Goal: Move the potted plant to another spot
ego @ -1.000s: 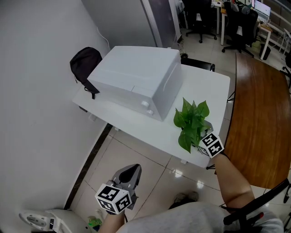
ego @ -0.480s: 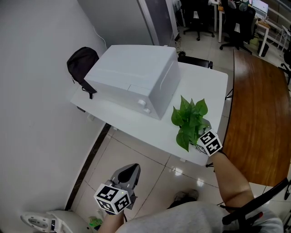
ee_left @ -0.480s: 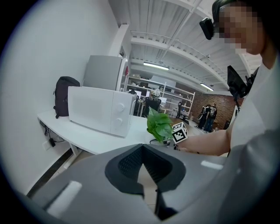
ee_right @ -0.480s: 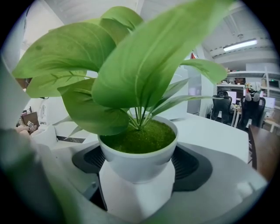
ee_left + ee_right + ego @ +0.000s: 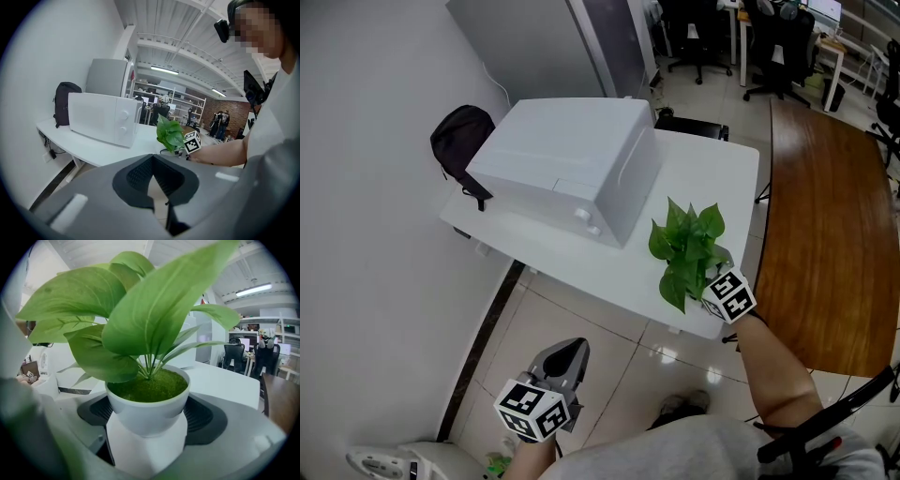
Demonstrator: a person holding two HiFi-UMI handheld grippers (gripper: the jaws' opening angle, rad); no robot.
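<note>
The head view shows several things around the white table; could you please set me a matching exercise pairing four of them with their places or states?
Things:
1. green-leaved plant in a white round pot
2. white box-shaped microwave
3. black fabric backpack
4. left gripper

Places or states:
A. at the white table's end by the wall
B. low over the tiled floor, fingers together, holding nothing
C. gripped by the right gripper, near the table's front edge
D. across the middle of the table

Pairs: 1-C, 2-D, 3-A, 4-B.
</note>
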